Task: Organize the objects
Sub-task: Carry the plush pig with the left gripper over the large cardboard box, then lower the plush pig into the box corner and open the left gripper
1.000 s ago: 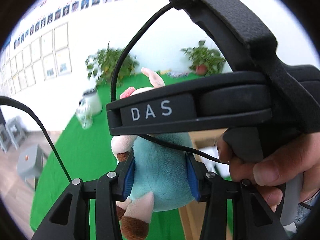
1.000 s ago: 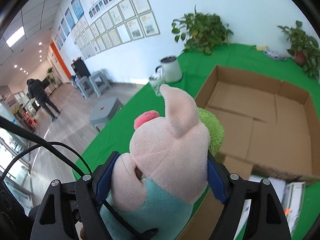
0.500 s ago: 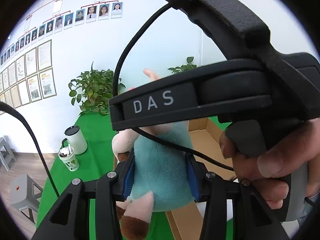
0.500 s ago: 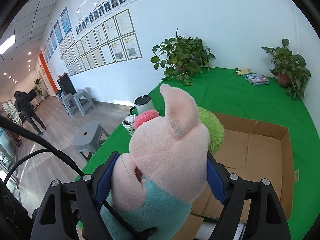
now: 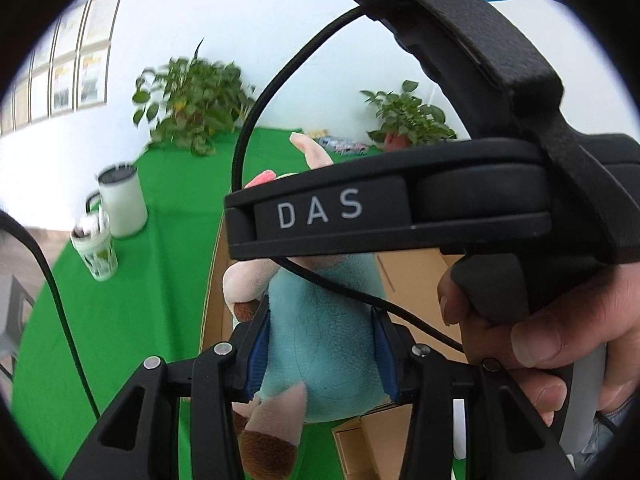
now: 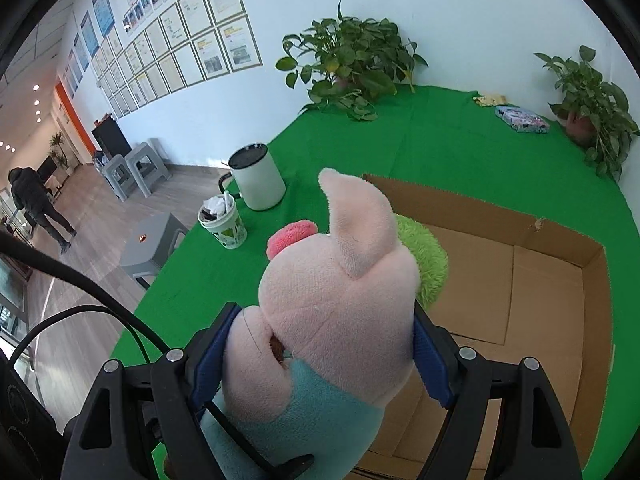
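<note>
A plush pig (image 6: 332, 312) with a pink head and a teal body hangs above the table, held by both grippers. My right gripper (image 6: 320, 352) is shut on its head, blue pads pressed into both sides. A green tuft (image 6: 424, 264) shows behind the ear. My left gripper (image 5: 320, 356) is shut on the teal body (image 5: 320, 332), lower down. In the left wrist view a black housing marked DAS (image 5: 320, 216) and a hand (image 5: 560, 340) hide most of the toy's head. An open cardboard box (image 6: 460, 200) lies just beyond and to the right of the toy.
On the green table cover (image 6: 360, 144) stand a white lidded mug (image 6: 258, 178) and a paper cup of rubbish (image 6: 224, 224) at the left edge. Two potted plants (image 6: 352, 64) (image 6: 592, 104) and a patterned packet (image 6: 522, 119) line the back. Grey stools and a walking person (image 6: 36, 204) are off left.
Both grippers have carried the pig sideways over the table, and the views have swung. The mug and cup now sit nearer. Both grips look the same.
</note>
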